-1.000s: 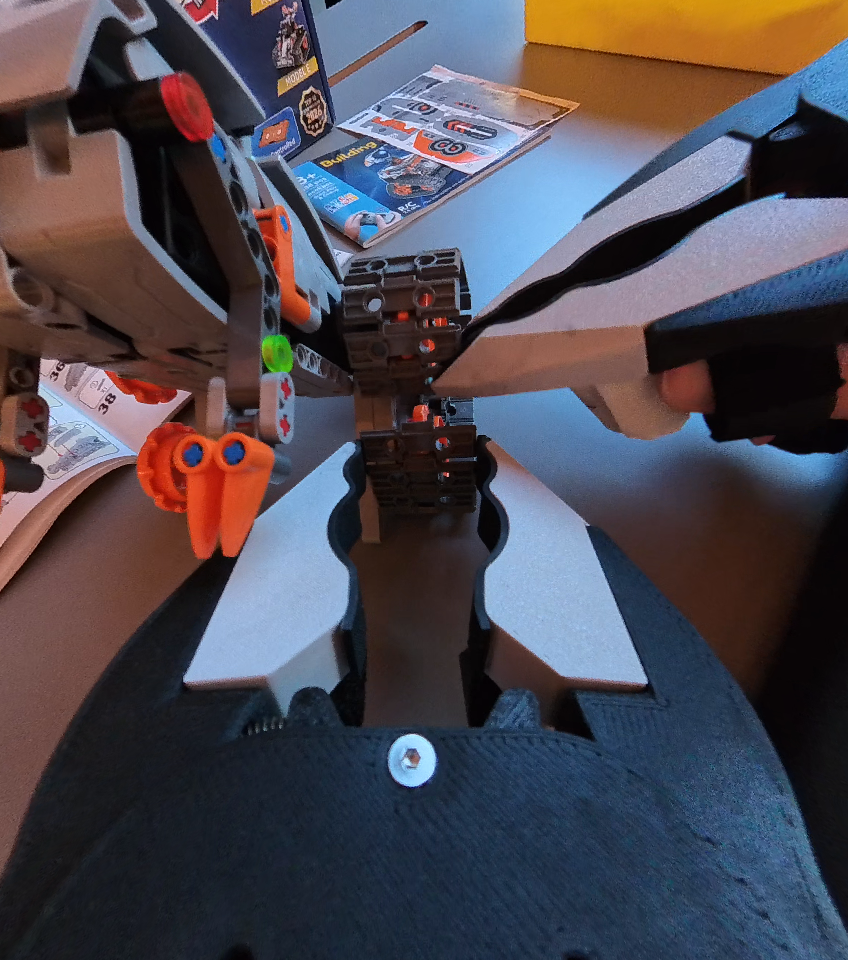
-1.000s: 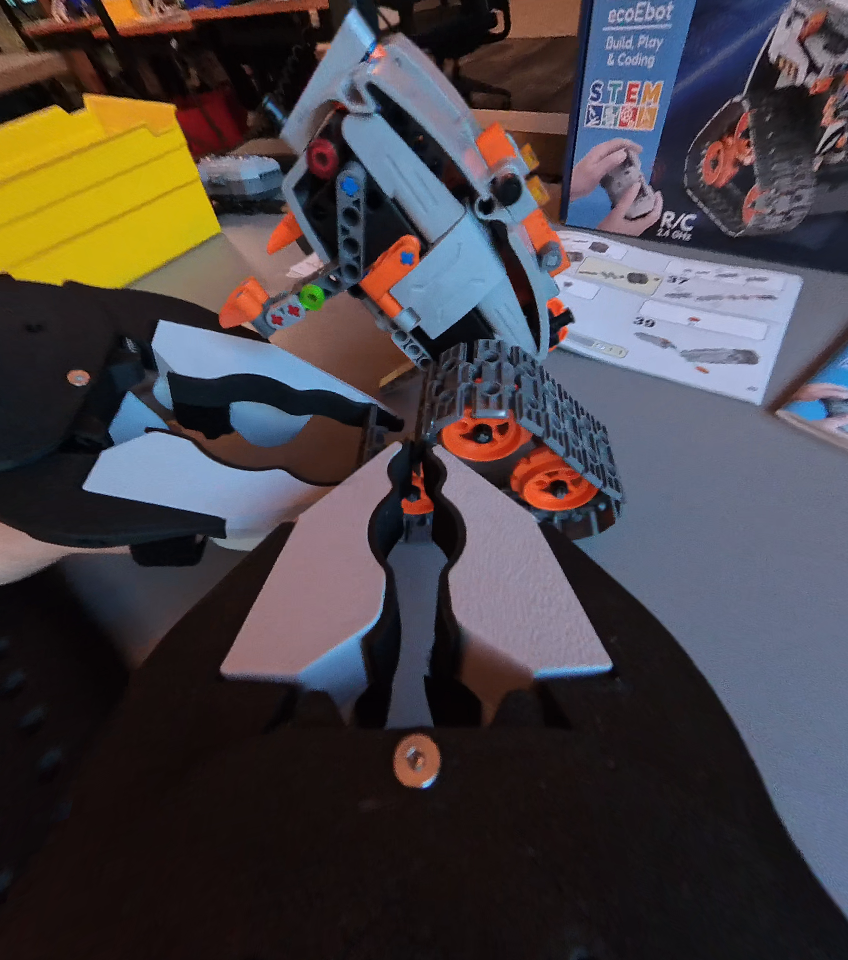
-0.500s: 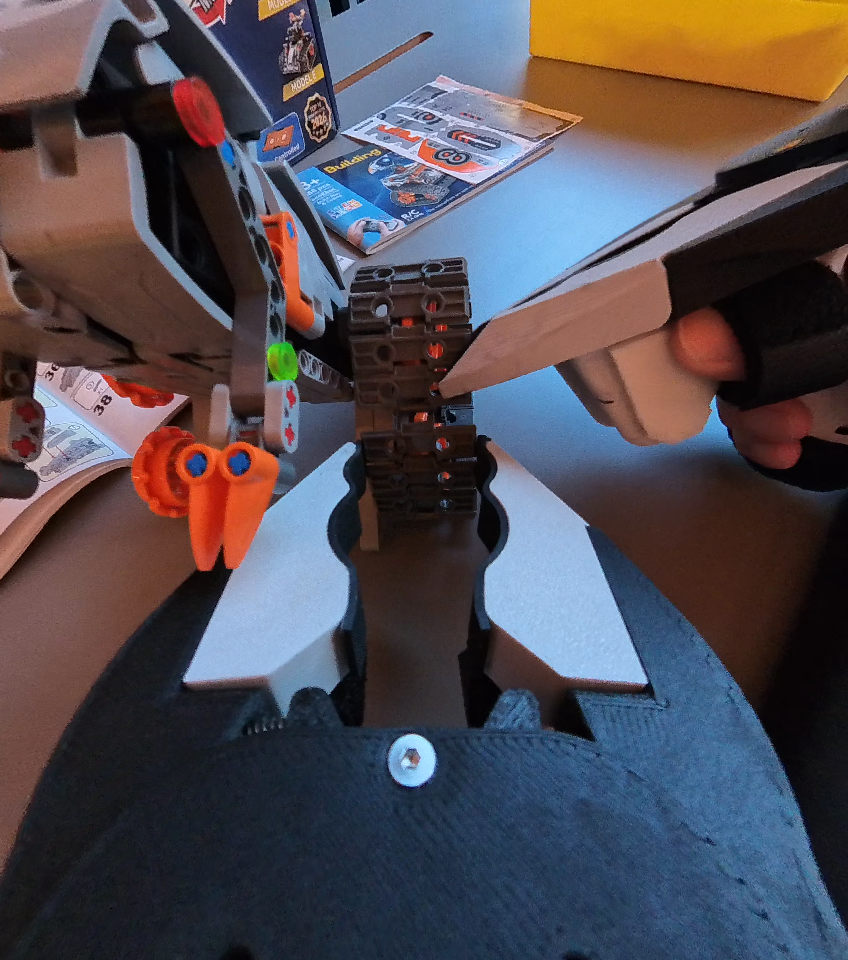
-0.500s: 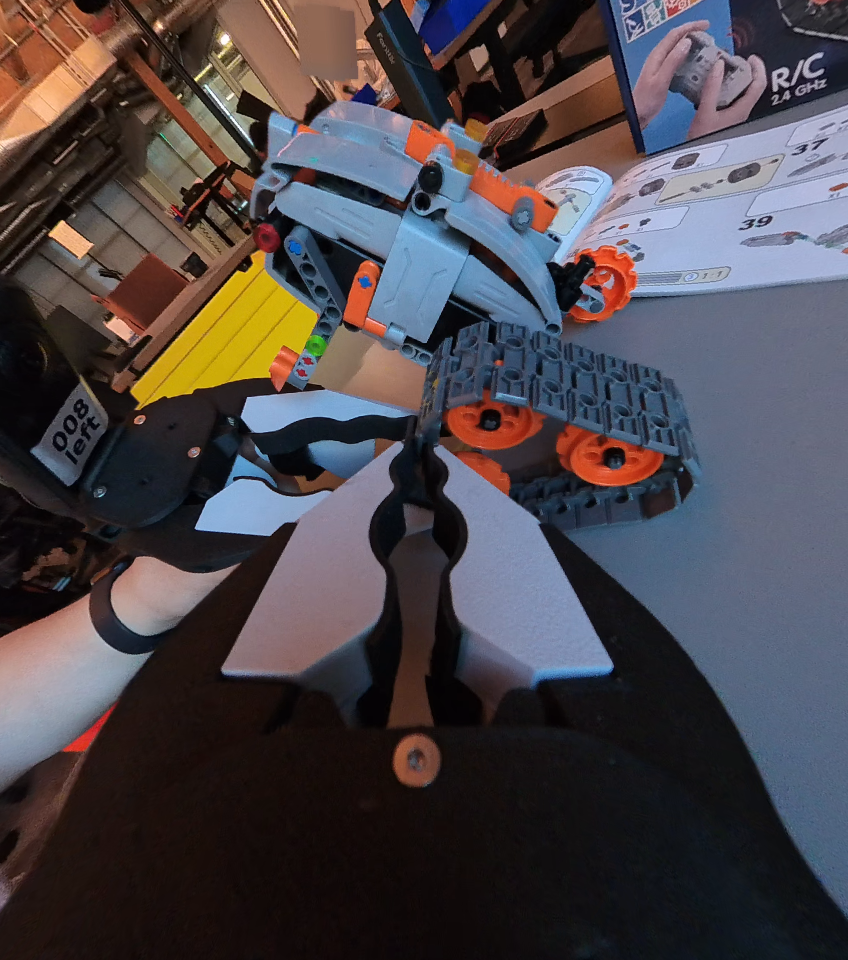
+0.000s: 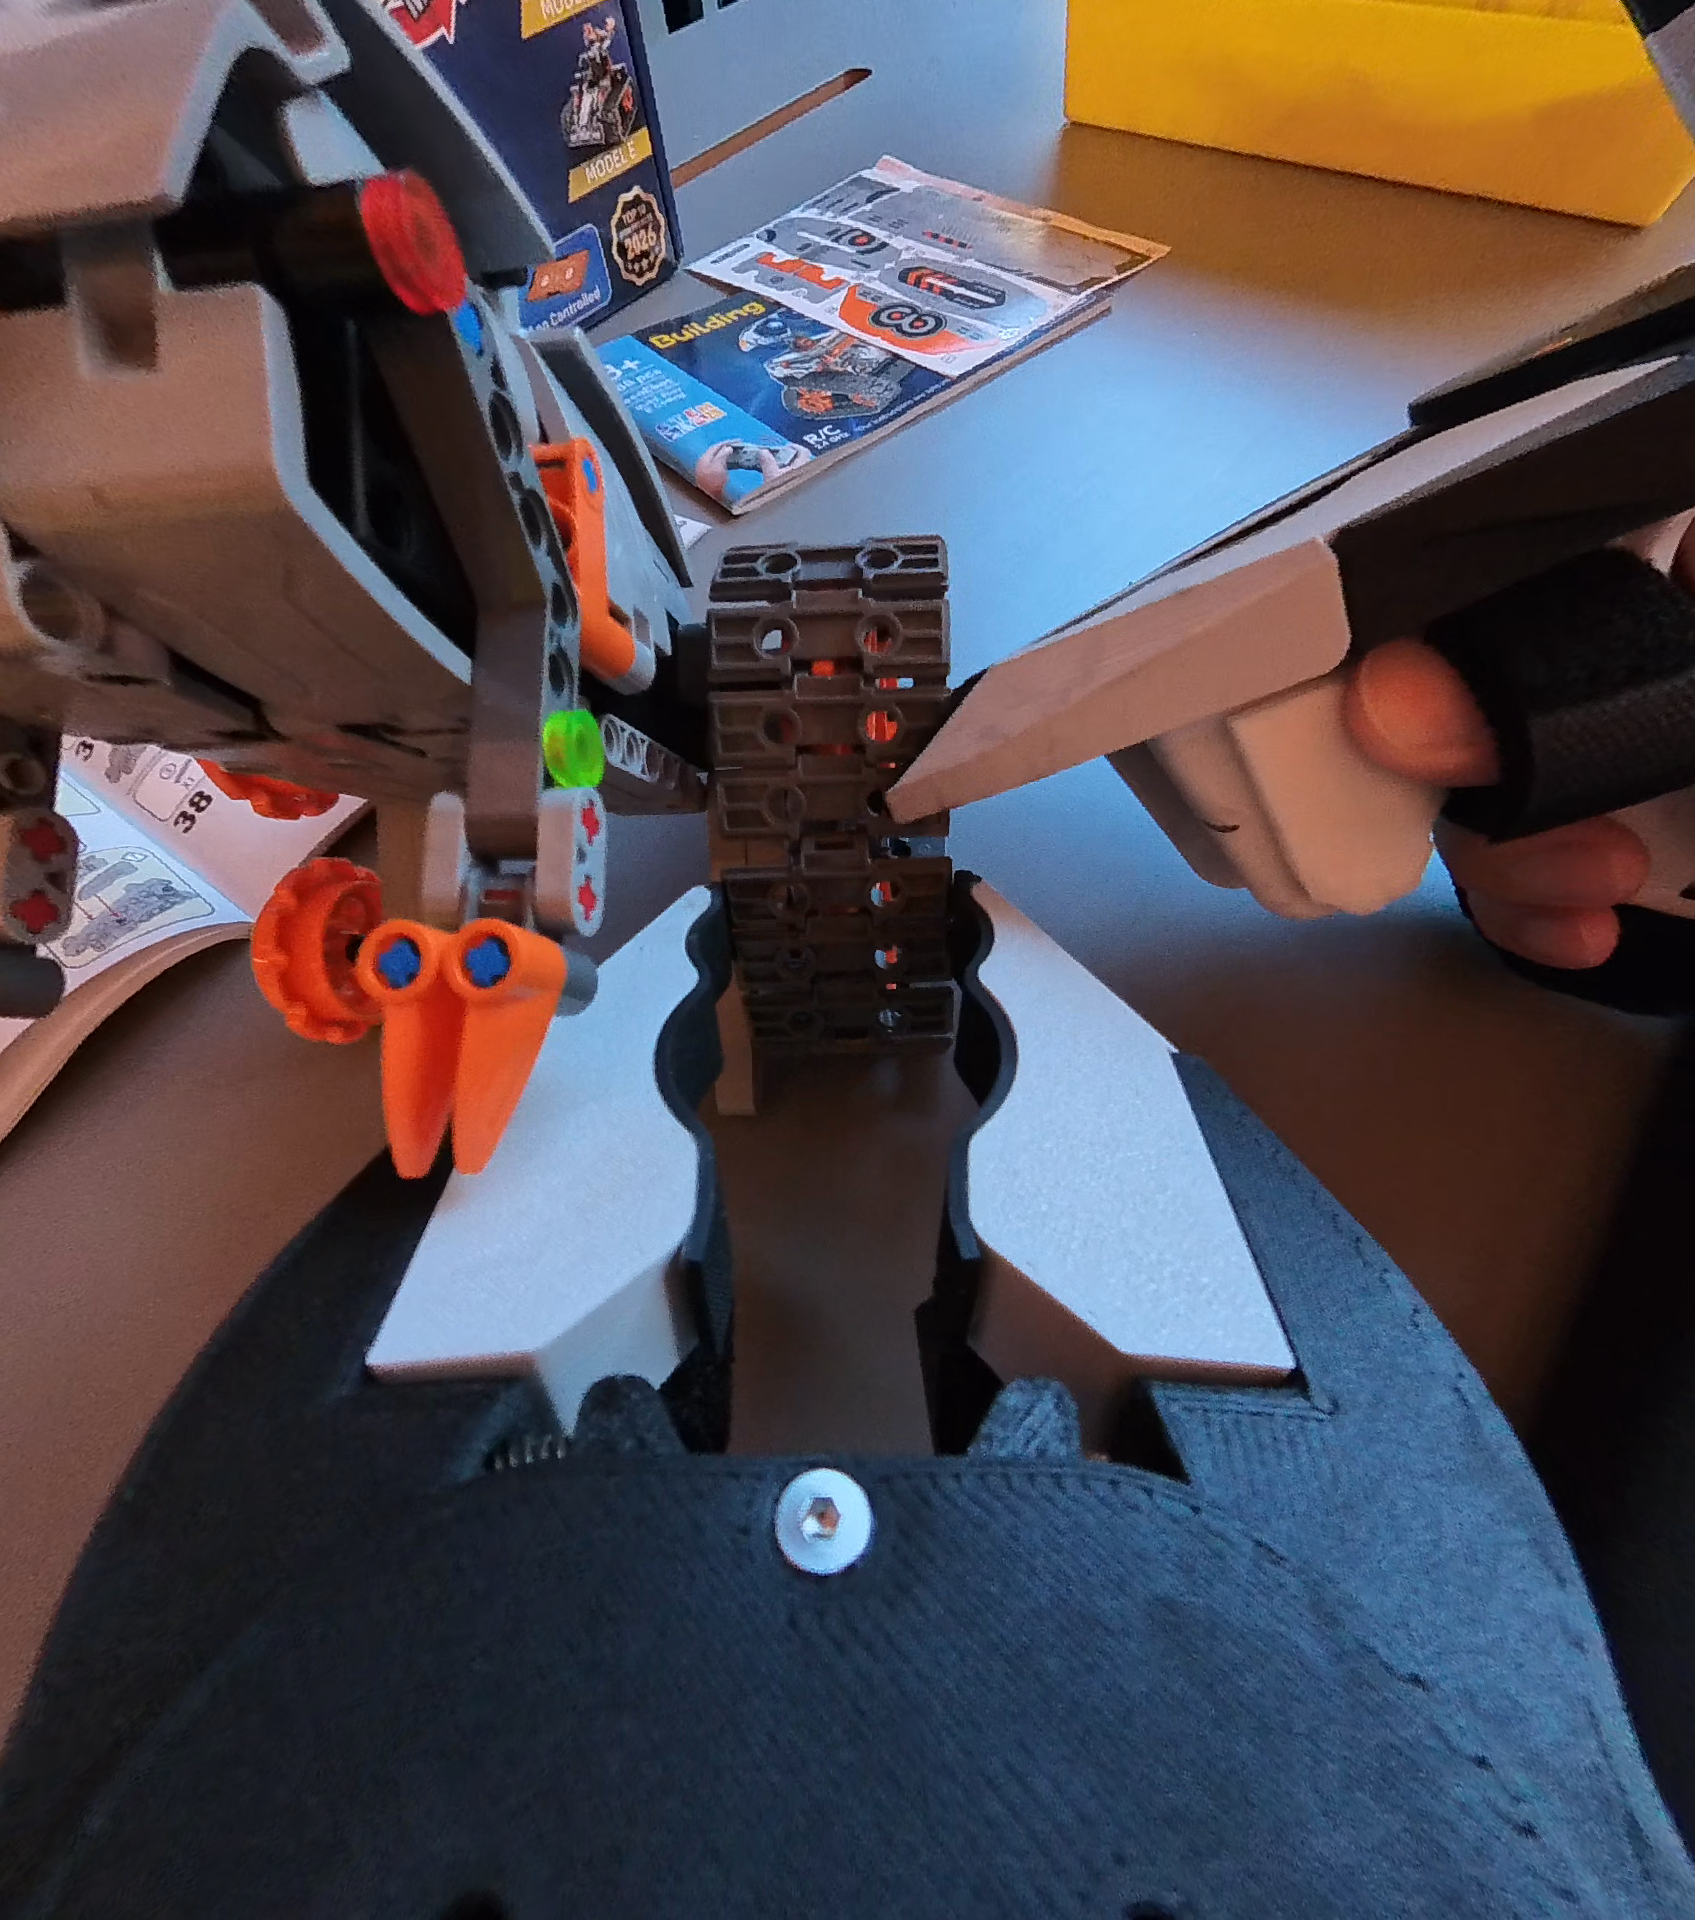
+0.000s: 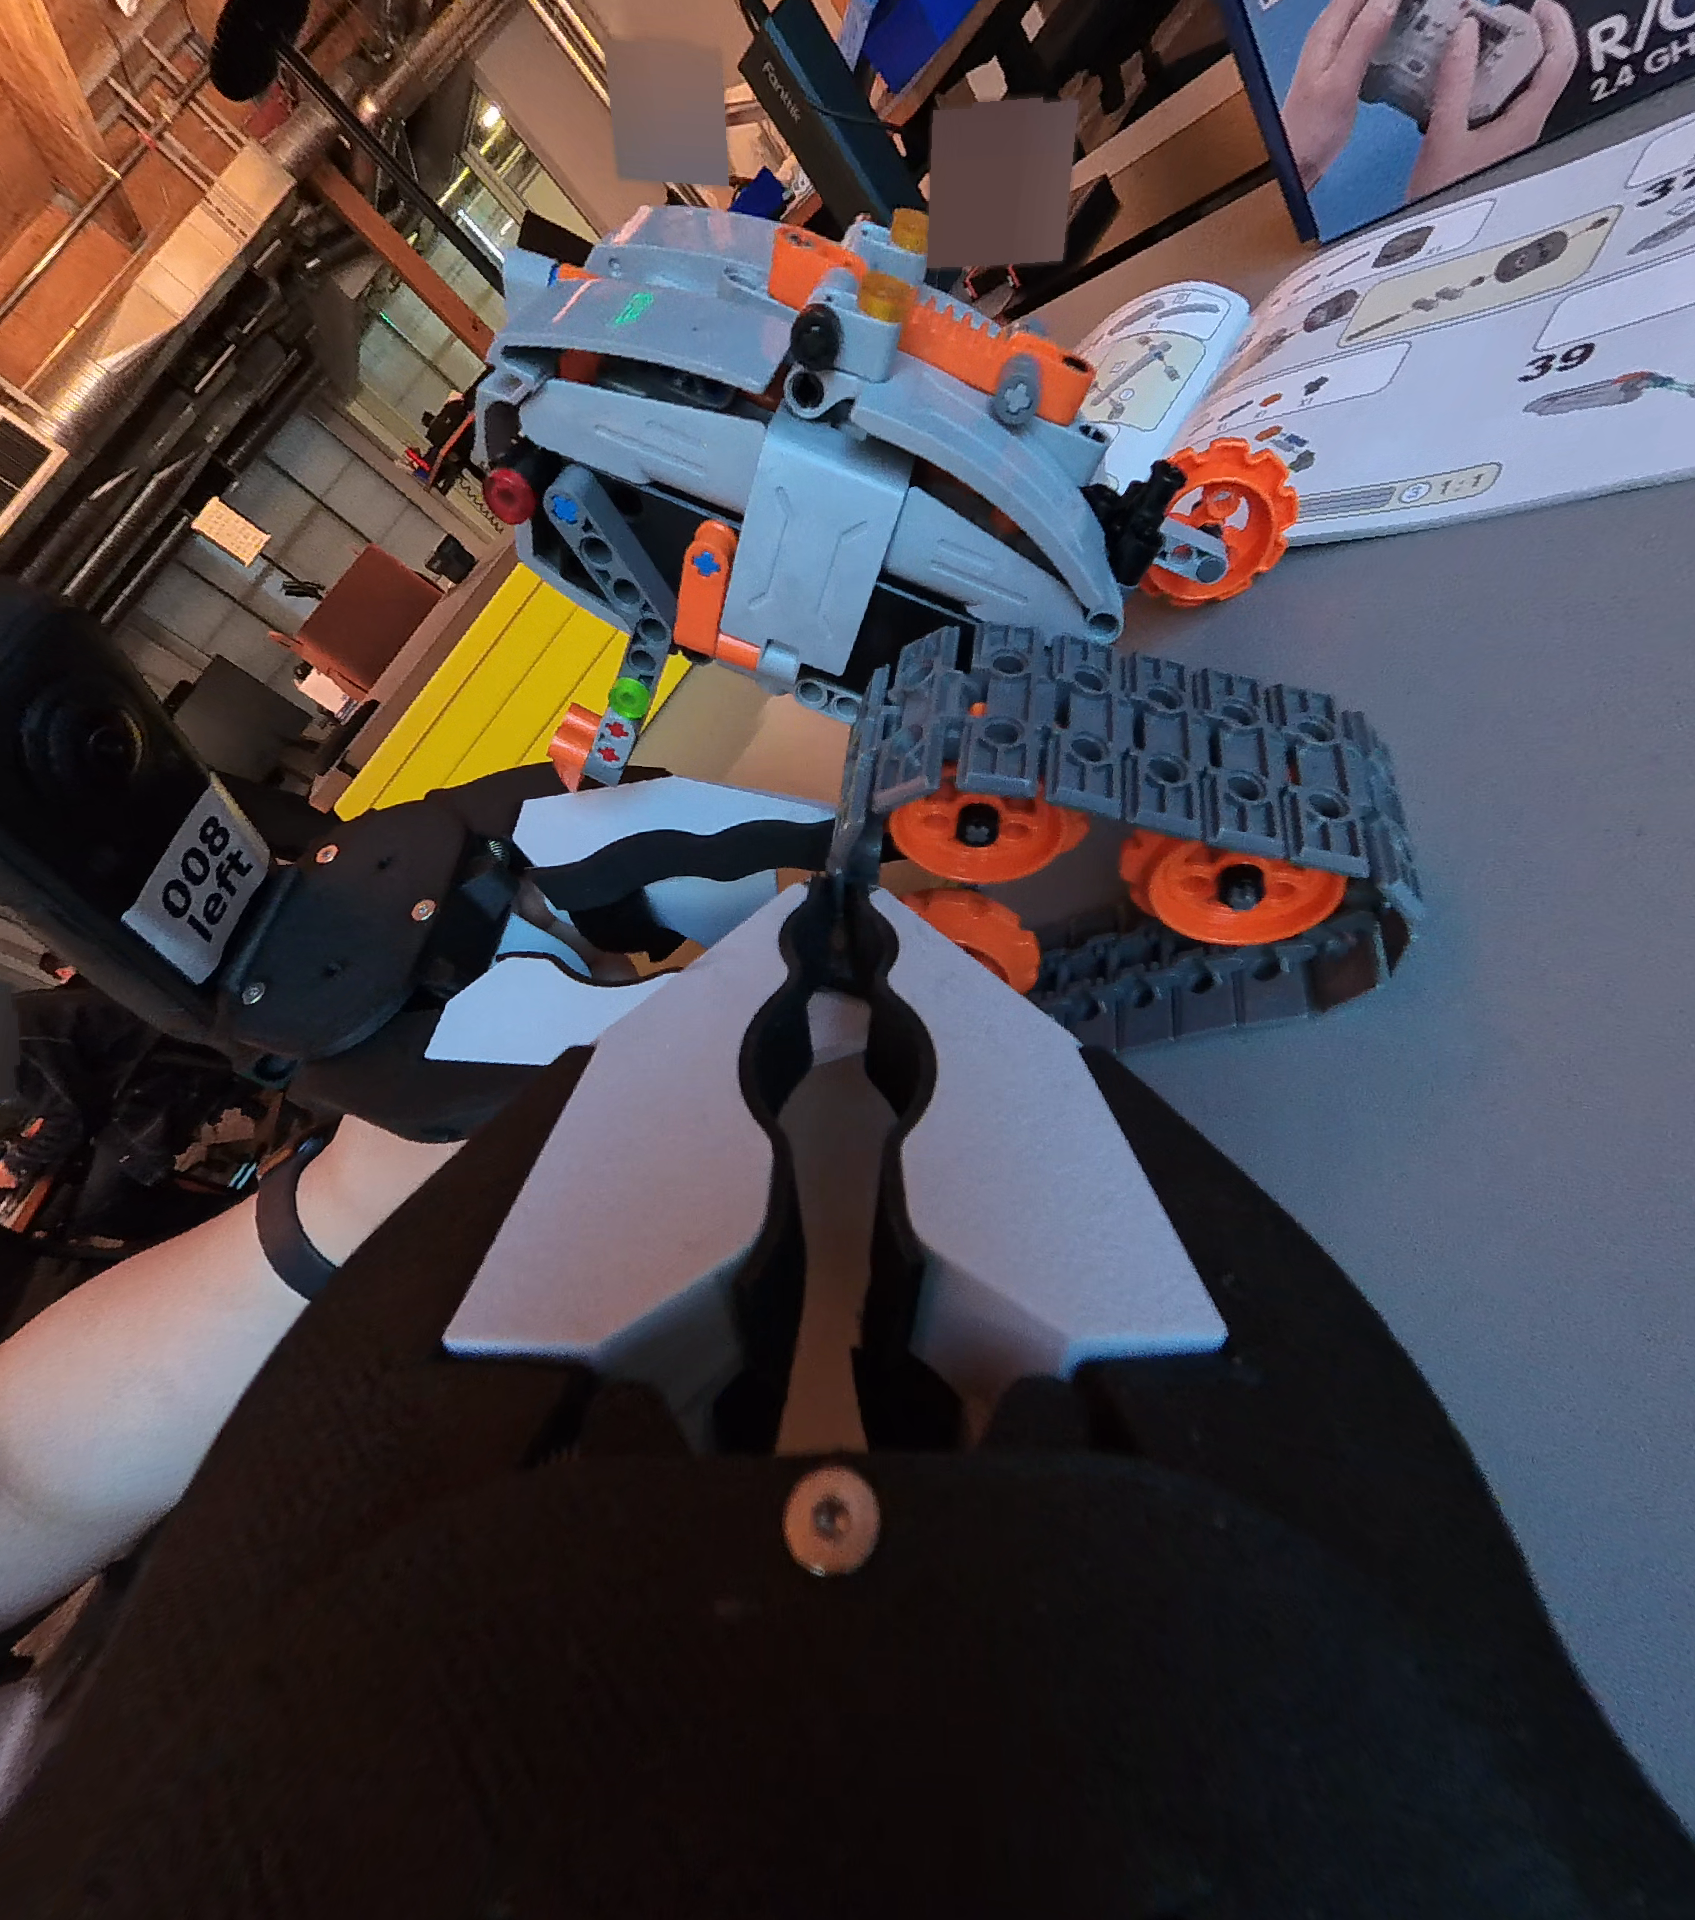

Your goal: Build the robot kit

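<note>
Toy vehicle (image 6: 801, 468) sits tilted on bench (image 6: 1549, 1039), its track (image 6: 1186, 748) on the near side w/ wheels (image 6: 1238, 883) inside the loop. Left gripper (image 5: 838, 935) straddles the track's front end, one finger each side, touching. Right gripper (image 6: 838, 894) comes in from the right, tips pinched on a track link at that same end, just above left gripper. Open instruction booklet (image 6: 1549, 343) lies behind the vehicle, box (image 6: 1497, 83) standing behind it. In left wrist view, a smaller booklet (image 5: 781, 405) & sheet (image 5: 926, 260) lie beyond the track; bin (image 5: 1342, 94) at far right rear.
</note>
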The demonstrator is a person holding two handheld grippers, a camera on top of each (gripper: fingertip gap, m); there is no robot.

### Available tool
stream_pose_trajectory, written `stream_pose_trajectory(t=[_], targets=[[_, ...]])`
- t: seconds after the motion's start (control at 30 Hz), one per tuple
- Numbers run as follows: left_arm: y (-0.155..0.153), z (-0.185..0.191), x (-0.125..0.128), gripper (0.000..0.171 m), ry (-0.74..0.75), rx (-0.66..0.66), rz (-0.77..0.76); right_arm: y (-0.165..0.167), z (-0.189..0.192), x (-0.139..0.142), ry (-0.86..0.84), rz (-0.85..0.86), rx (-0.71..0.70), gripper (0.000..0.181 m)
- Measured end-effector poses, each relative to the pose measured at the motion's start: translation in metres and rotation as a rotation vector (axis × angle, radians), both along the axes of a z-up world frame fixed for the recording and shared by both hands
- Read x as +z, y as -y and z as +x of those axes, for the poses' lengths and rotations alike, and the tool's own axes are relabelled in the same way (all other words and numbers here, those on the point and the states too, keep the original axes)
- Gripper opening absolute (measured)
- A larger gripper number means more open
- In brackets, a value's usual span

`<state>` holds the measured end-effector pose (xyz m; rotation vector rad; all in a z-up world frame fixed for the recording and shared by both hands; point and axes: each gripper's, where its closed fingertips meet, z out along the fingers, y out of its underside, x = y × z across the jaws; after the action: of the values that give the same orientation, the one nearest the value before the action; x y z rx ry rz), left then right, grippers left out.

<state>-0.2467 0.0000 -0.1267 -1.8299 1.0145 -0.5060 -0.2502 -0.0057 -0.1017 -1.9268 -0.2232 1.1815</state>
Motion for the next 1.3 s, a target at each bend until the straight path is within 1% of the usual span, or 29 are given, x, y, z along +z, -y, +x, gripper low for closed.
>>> stream_pose_trajectory(t=[0.37, 0.57, 0.73, 0.9, 1.1, 1.3], targets=[[0.000, 0.001, 0.001, 0.043, 0.004, -0.012, -0.013, 0.002, -0.001, 0.000, -0.034, -0.010, 0.014, 0.001], [0.000, 0.002, 0.001, 0.040, -0.011, -0.020, 0.000, 0.003, -0.001, 0.000, 0.006, 0.022, 0.012, 0.001], [0.000, 0.003, 0.001, 0.041, -0.031, -0.016, 0.027, 0.003, -0.001, 0.001, -0.017, 0.020, 0.015, 0.003], [-0.003, 0.003, 0.000, 0.041, -0.024, -0.008, 0.022, 0.002, -0.001, 0.000, 0.044, 0.058, -0.006, 0.004], [-0.007, 0.006, 0.000, 0.041, -0.033, -0.005, 0.030, -0.001, 0.002, 0.002, 0.056, 0.056, -0.045, 0.010], [-0.011, 0.010, 0.000, 0.040, -0.033, 0.000, 0.024, -0.006, 0.006, 0.001, 0.153, 0.090, -0.097, 0.012]])
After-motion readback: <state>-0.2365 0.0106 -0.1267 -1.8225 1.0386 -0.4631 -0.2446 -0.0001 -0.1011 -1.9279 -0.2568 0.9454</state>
